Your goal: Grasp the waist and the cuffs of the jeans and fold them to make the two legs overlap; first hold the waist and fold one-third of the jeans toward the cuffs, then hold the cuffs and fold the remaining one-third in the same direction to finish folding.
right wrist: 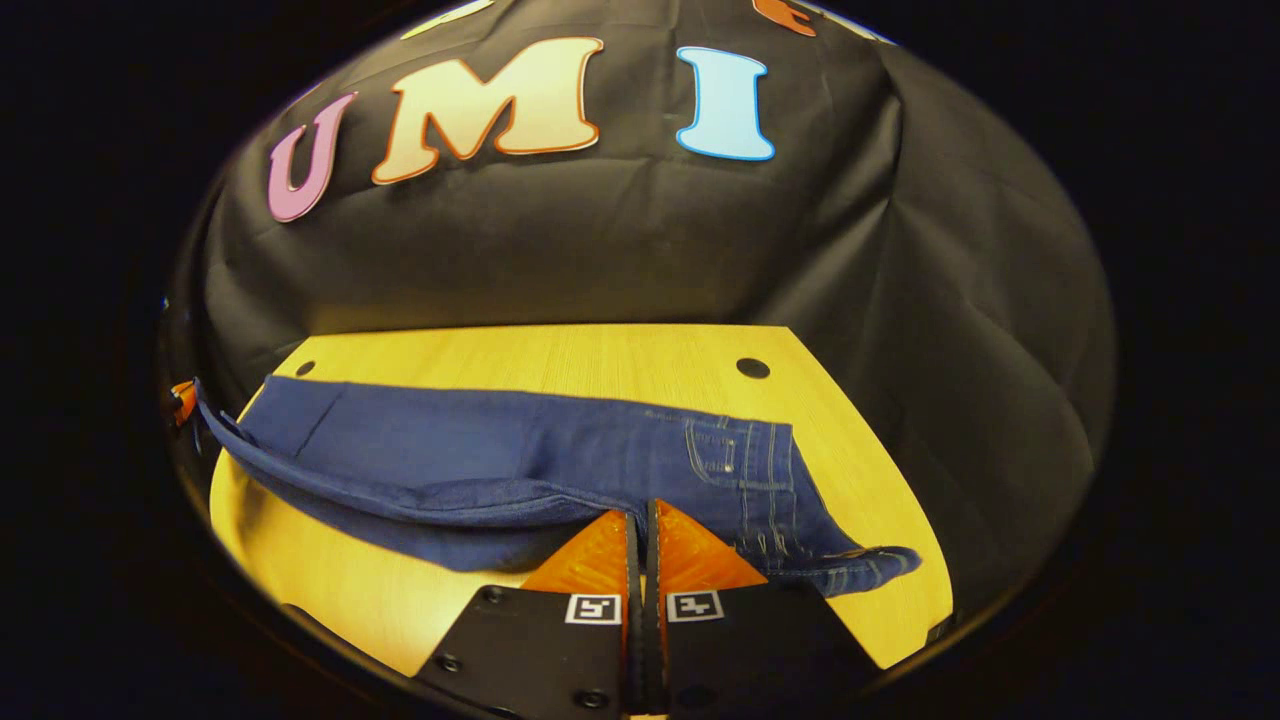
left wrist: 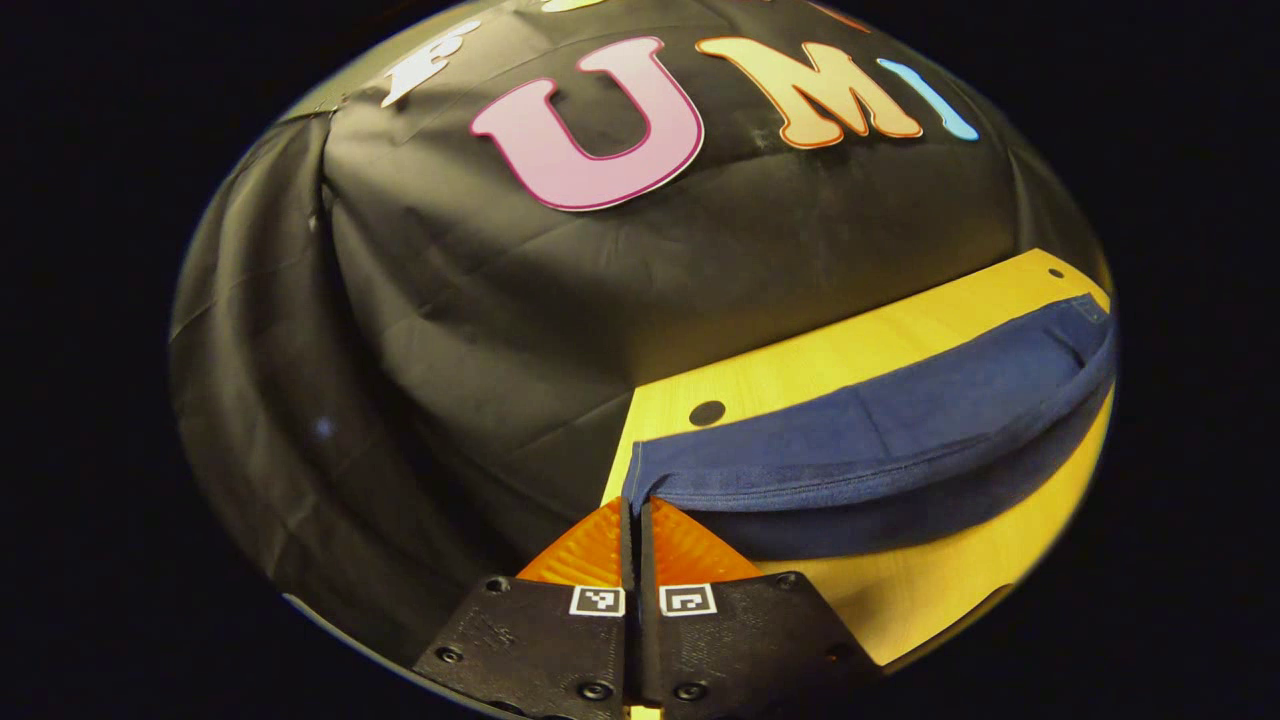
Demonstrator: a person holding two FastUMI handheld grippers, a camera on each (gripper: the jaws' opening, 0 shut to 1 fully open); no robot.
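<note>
While level over table (right wrist: 560, 350), left gripper (left wrist: 636, 505) pinches jeans (right wrist: 520, 460) cuff, right gripper (right wrist: 640, 510) pinches waist.

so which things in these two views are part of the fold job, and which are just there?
In the job:
- jeans
- left gripper, shut on the jeans' edge
- right gripper, shut on the jeans near the waist

Just there:
- wooden table
- round holes in the tabletop

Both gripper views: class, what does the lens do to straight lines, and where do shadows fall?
Left gripper view: the table edge and jeans bow into curves; a dark shadow lies under the lifted fold. Right gripper view: the jeans curve too, with shadow beneath their near edge; both views are sharp.
</note>
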